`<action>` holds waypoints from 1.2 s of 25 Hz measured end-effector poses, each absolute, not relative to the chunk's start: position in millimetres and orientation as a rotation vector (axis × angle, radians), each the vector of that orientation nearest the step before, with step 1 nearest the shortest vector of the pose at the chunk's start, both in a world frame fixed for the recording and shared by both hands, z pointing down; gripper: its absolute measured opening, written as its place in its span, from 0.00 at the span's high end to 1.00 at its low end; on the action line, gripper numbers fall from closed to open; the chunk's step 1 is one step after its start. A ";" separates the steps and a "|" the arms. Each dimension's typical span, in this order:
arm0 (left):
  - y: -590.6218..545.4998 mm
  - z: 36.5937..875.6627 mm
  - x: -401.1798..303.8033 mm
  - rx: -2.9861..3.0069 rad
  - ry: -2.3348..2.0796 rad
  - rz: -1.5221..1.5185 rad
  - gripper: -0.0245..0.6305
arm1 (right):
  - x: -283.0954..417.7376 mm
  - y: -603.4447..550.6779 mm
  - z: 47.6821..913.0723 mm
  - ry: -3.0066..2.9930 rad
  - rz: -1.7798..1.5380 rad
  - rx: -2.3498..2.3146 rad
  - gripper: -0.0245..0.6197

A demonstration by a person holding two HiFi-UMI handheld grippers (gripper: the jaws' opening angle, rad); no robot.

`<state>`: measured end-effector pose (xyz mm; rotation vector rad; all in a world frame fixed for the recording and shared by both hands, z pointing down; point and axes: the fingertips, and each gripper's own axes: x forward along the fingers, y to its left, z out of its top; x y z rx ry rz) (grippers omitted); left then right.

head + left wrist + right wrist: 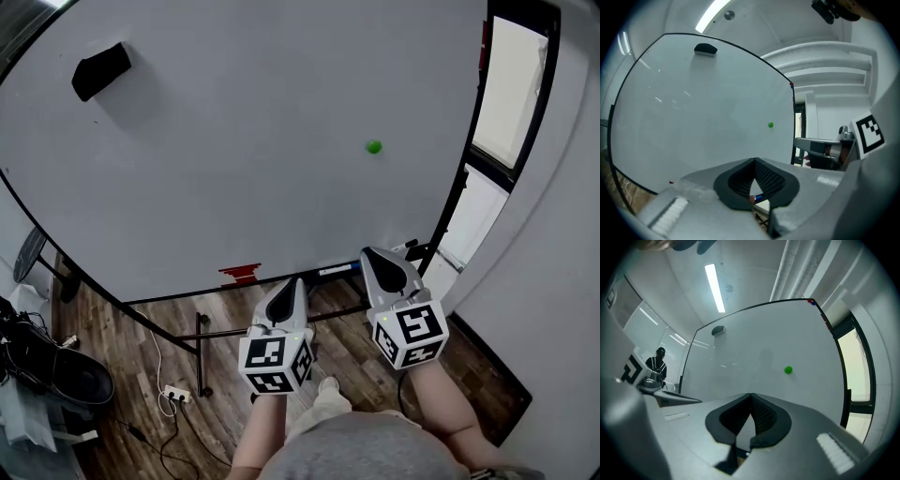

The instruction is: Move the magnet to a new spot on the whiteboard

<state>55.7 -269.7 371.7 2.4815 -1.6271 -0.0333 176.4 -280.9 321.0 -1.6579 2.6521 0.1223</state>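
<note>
One small round green magnet (pixel 374 146) sits on the right part of one large white whiteboard (pixel 244 159), well apart from one black eraser (pixel 101 70) at its upper left. The magnet is a round dot with no visible long axis or heading. Two grippers hang below the board, the left hand-held gripper (pixel 294 283) and the right hand-held gripper (pixel 369 253), both with jaws closed together on nothing

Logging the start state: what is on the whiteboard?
A green magnet sits right of centre and a black eraser upper left. Red items lie on its bottom ledge; the left gripper and right gripper cover part of that ledge.
</note>
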 end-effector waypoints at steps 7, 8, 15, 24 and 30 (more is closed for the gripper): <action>-315.2 374.6 58.3 2.498 -1.584 -0.009 0.96 | 195.1 -339.9 298.4 2.598 0.184 -1.741 0.96; -321.5 375.8 59.0 2.501 -1.579 -0.003 0.96 | 197.6 -348.2 294.9 2.593 0.195 -1.751 0.96; -361.8 381.0 62.9 2.503 -1.555 0.010 0.96 | 212.4 -402.5 275.3 2.572 0.262 -1.815 0.96; -395.7 381.6 67.0 2.521 -1.531 0.018 0.96 | 230.1 -446.4 261.3 2.520 0.286 -1.896 0.83; -404.9 379.7 73.8 2.539 -1.500 0.003 0.96 | 237.8 -464.5 249.4 2.507 0.302 -1.919 0.74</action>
